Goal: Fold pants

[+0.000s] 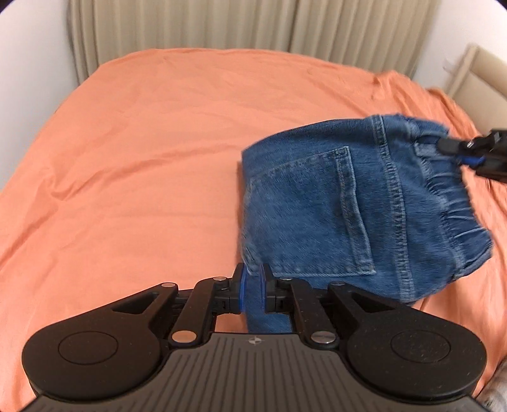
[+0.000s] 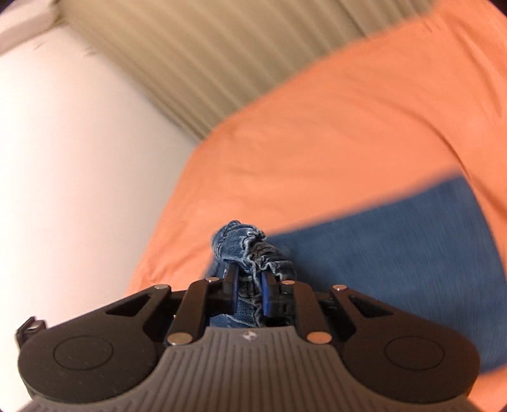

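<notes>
Both your grippers are clamped on the blue denim pants (image 1: 348, 202): left gripper (image 1: 252, 290) pinches a folded edge, right gripper (image 2: 248, 293) grips the bunched elastic waistband (image 2: 253, 250). Pants hang partly lifted over the orange bedsheet (image 1: 142, 158). Risk: thin bites may slip under denim weight; uneven lifting skews the fold.

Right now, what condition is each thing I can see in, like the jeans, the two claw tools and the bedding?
Jeans: folded into a compact bundle, back pocket showing, lifted at the waistband end.
Left gripper: shut on a denim edge of the jeans.
Right gripper: shut on the bunched elastic waistband.
Orange sheet: spread over the bed, lightly wrinkled.
Curtain: drawn, hanging in pleats behind the bed.
</notes>
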`<state>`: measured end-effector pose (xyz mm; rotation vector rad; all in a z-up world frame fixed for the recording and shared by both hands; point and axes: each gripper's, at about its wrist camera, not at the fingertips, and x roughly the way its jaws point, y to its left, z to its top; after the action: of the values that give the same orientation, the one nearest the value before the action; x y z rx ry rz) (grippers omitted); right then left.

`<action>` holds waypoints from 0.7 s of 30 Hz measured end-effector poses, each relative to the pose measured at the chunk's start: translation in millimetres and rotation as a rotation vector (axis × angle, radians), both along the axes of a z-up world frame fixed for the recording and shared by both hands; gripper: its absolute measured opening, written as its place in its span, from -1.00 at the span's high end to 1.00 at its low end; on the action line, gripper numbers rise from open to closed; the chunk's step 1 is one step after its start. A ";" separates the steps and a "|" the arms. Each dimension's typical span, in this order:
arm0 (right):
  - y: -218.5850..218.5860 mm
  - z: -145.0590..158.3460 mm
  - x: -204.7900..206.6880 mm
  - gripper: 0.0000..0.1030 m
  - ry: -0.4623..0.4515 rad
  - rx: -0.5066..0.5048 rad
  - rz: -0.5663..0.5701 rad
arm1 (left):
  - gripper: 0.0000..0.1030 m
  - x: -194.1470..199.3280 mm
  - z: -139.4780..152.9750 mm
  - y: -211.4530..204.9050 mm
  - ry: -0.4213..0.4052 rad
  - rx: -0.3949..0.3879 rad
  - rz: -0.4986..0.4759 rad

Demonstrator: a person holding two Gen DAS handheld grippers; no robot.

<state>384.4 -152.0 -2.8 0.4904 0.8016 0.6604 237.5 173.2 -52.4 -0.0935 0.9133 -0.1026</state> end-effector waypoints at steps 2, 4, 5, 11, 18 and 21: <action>8.4 34.1 6.3 0.82 -0.034 -0.031 0.030 | 0.81 3.6 5.0 6.5 -0.015 -0.046 0.023; 17.3 63.8 14.0 0.82 -0.076 -0.057 0.057 | 0.81 8.4 10.1 9.3 -0.033 -0.069 0.039; 11.5 80.2 16.2 0.82 -0.092 -0.069 0.062 | 0.81 11.5 12.0 9.8 -0.041 -0.075 0.044; -44.4 90.9 38.5 0.83 -0.073 -0.134 -0.016 | 0.81 32.7 9.3 4.3 -0.061 -0.120 0.013; -138.7 -21.9 72.6 0.86 0.146 -0.235 -0.221 | 0.81 66.2 -19.5 -21.1 -0.028 -0.100 -0.051; -159.6 -67.7 83.9 0.89 0.201 -0.209 -0.272 | 0.81 78.9 -29.8 -35.0 -0.031 -0.068 -0.079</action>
<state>468.3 -311.5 -70.5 0.4687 0.9616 0.2734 316.4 138.2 -82.2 -0.1183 0.8830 -0.2081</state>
